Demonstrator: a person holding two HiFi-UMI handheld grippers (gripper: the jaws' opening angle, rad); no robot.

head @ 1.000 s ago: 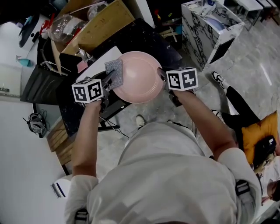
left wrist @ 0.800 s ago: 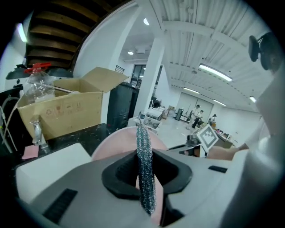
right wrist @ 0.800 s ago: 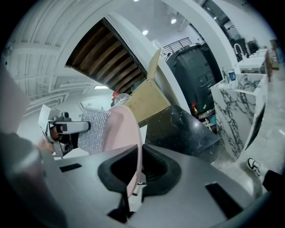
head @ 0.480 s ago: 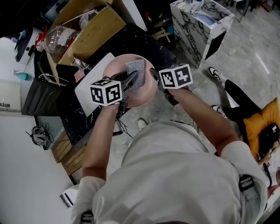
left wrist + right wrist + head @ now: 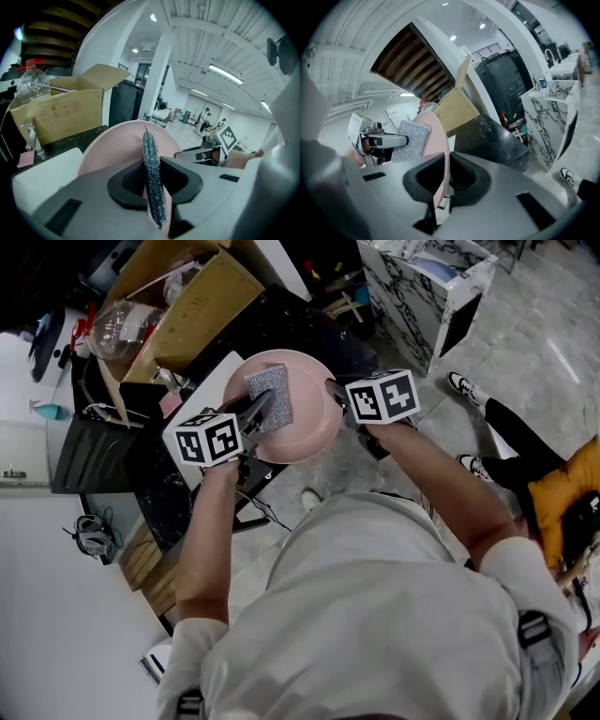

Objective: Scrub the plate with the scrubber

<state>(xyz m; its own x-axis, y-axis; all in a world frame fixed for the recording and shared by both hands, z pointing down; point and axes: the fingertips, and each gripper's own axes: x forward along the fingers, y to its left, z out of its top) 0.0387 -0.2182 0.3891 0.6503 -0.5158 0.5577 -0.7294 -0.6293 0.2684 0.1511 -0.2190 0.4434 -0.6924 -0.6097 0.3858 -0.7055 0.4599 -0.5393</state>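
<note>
A pink plate [image 5: 305, 423] is held in the air in front of the person, tilted. My right gripper [image 5: 336, 395] is shut on its right rim; in the right gripper view the plate [image 5: 439, 140] runs edge-on between the jaws. My left gripper [image 5: 251, 416] is shut on a grey glittery scrubber [image 5: 270, 396], which lies flat against the plate's left part. In the left gripper view the scrubber [image 5: 152, 176] stands edge-on between the jaws with the plate [image 5: 115, 147] behind it. From the right gripper view the scrubber [image 5: 410, 139] shows as a square pad on the plate's face.
Below the plate is a dark counter [image 5: 281, 324] with a white board [image 5: 202, 390]. An open cardboard box [image 5: 192, 292] and a clear plastic bottle [image 5: 117, 324] stand at the back left. A marble-patterned cabinet [image 5: 431, 287] is at the right. Another person sits at the right edge.
The left gripper has dragged the scrubber across the plate: from the left rim toward the middle, then back to the left part. The right gripper and plate stayed almost still.
</note>
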